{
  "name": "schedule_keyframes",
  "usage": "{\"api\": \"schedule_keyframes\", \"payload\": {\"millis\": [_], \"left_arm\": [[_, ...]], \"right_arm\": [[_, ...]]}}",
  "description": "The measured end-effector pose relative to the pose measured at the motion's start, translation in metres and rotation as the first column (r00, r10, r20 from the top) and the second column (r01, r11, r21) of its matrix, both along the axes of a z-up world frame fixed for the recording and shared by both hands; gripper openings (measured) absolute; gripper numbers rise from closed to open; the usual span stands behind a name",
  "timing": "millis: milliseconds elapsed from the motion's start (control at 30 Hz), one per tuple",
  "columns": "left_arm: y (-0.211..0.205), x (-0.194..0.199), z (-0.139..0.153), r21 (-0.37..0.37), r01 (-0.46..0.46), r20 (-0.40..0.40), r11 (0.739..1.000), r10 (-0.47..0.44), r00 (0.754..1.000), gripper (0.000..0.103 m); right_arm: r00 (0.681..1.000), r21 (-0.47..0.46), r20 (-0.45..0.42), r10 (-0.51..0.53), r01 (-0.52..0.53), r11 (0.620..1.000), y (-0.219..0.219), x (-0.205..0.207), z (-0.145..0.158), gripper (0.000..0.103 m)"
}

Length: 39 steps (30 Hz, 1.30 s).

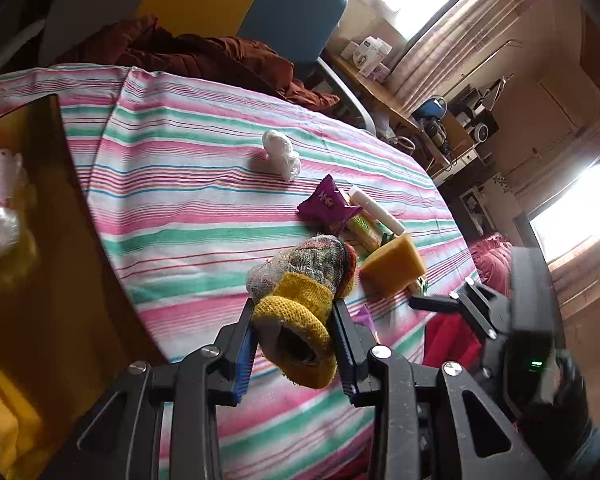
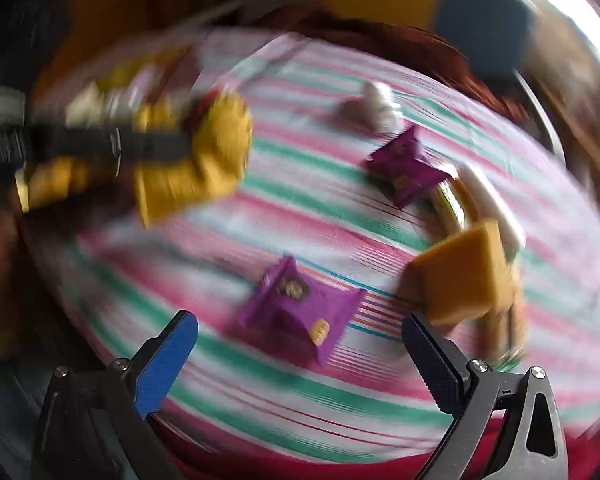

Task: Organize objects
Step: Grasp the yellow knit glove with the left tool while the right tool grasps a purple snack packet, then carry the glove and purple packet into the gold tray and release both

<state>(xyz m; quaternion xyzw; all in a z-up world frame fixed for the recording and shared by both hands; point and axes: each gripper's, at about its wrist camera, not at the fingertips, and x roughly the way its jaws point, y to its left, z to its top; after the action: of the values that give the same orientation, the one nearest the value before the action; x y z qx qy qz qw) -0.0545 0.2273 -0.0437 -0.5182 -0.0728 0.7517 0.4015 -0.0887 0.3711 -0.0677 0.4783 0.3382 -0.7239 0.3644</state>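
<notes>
Pinching yellow knit sock bundle [image 1: 300,320]: left gripper [image 1: 296,340]; right gripper [image 2: 300,360] spread above purple packet [image 2: 300,312].

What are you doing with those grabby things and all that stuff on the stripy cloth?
Someone is tidying up with two sets of tongs. The left tongs are shut on a yellow knitted sock and hold it above the striped cloth. The right tongs are open and empty, over a purple snack packet. An orange sponge, another purple packet and a white bundle lie on the cloth. The amber box on the left already holds a few things.
</notes>
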Motion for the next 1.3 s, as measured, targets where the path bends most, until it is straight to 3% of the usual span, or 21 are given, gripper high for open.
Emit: {"api": "schedule_keyframes", "payload": {"millis": [67, 200, 267, 300, 367, 400, 600, 767, 1033, 1300], "left_arm": [[-0.007, 0.002, 0.002, 0.014, -0.011, 0.007, 1.0, 0.011, 1.0, 0.035], [-0.018, 0.006, 0.006, 0.023, -0.03, 0.009, 0.999, 0.029, 1.0, 0.035], [-0.022, 0.008, 0.007, 0.022, -0.037, 0.009, 0.999, 0.036, 0.999, 0.035], [-0.025, 0.008, 0.008, 0.024, -0.042, 0.008, 0.999, 0.042, 0.999, 0.035], [-0.032, 0.01, 0.009, 0.028, -0.05, 0.007, 0.998, 0.05, 0.999, 0.035], [-0.035, 0.011, 0.009, 0.03, -0.056, 0.008, 0.998, 0.056, 0.998, 0.035], [-0.059, 0.013, 0.009, 0.049, -0.108, 0.023, 0.993, 0.107, 0.994, 0.035], [-0.091, 0.008, 0.017, 0.07, -0.189, 0.006, 0.979, 0.189, 0.982, 0.035], [-0.157, -0.015, 0.03, 0.067, -0.353, -0.046, 0.933, 0.357, 0.933, 0.035], [-0.206, -0.03, 0.035, 0.075, -0.451, -0.072, 0.889, 0.456, 0.887, 0.035]], "right_arm": [[0.996, 0.075, -0.011, 0.083, -0.082, 0.994, -0.005, -0.004, -0.005, 0.093], [0.985, 0.137, 0.009, 0.171, -0.171, 0.976, -0.02, -0.012, -0.017, 0.091], [0.978, 0.177, 0.046, 0.205, -0.21, 0.962, -0.028, -0.016, -0.029, 0.083], [0.975, 0.206, 0.058, 0.213, -0.22, 0.953, -0.031, -0.017, -0.036, 0.066], [0.973, 0.158, 0.1, 0.21, -0.224, 0.962, -0.031, -0.021, -0.033, 0.055], [0.973, 0.131, 0.116, 0.198, -0.213, 0.968, -0.029, -0.023, -0.029, 0.036], [0.992, 0.022, 0.076, 0.106, -0.107, 0.994, -0.012, -0.025, -0.006, 0.036], [0.996, -0.118, 0.038, 0.08, -0.075, 0.99, -0.019, -0.016, 0.028, 0.036], [0.991, -0.304, 0.013, 0.131, -0.121, 0.945, -0.086, 0.029, 0.058, 0.036], [0.979, -0.357, 0.031, 0.201, -0.177, 0.917, -0.148, 0.059, 0.054, 0.036]]}}
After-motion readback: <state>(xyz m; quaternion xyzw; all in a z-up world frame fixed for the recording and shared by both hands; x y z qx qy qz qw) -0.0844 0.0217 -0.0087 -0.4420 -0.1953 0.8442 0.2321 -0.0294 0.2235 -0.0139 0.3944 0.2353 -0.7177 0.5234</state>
